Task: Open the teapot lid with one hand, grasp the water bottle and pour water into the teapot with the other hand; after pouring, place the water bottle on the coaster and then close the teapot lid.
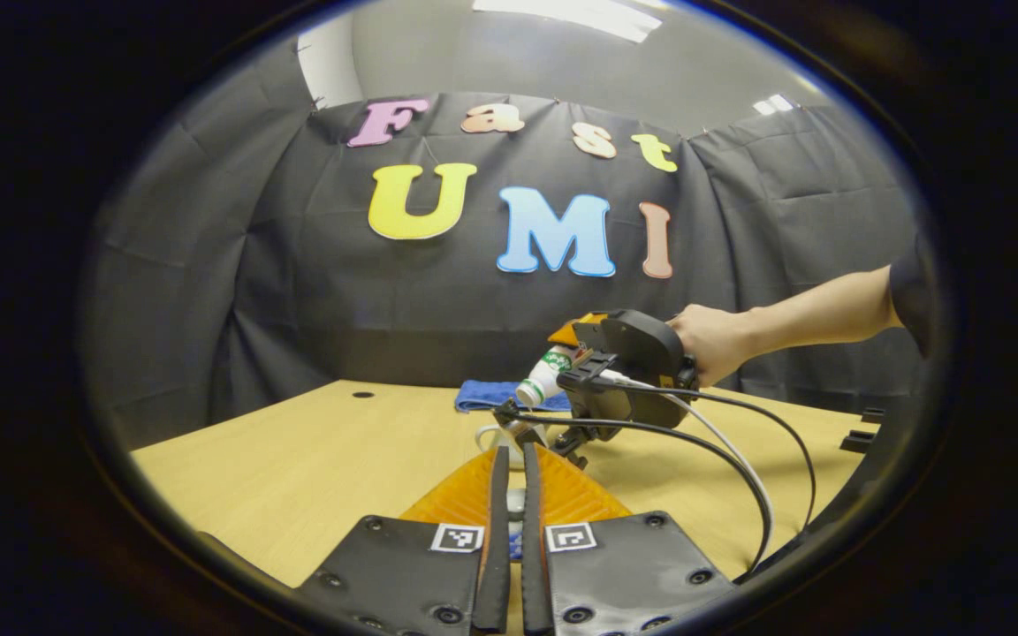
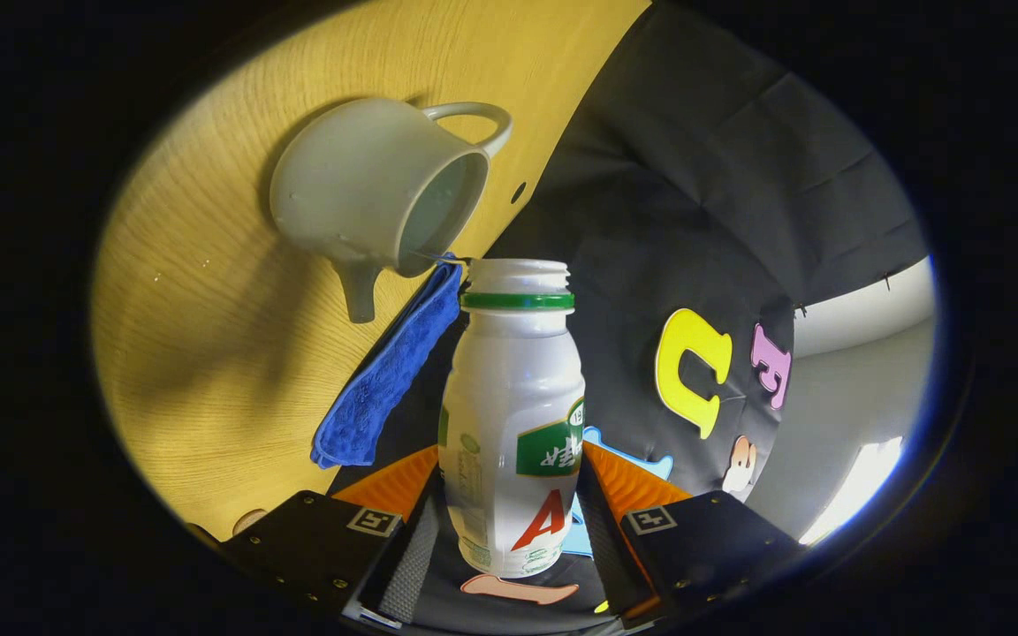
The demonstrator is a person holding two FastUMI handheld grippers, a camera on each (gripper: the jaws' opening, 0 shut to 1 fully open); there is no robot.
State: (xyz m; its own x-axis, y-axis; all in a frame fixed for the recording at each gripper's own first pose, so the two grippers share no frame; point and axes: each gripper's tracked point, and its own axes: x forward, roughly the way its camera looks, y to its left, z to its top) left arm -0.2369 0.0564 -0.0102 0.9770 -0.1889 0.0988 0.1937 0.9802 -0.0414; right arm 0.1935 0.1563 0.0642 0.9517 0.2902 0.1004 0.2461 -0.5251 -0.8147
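Right gripper view: the right gripper grasps the water bottle, 1 finger pressed on each side of its lower body.
Water bottle: white, green ring under an uncapped neck, its mouth right beside the rim of the teapot.
Teapot: white, lid off, opening turned toward the camera, looped handle on the far side, spout toward the blue cloth.
Blue cloth: folded, on the bench near its back edge, partly behind the bottle's shoulder.
Left gripper view: the left gripper has its fingers nearly together with something small and pale between them; I cannot tell whether it is the lid or whether they press on it.
What blocks the view: the fingers and the right gripper's body cover most of the teapot, leaving a bit of white handle.
Person: a hand holds the right gripper, bottle tilted neck-down above the teapot.
Cables: 1 white and 2 black trail from it toward the bench's right edge.
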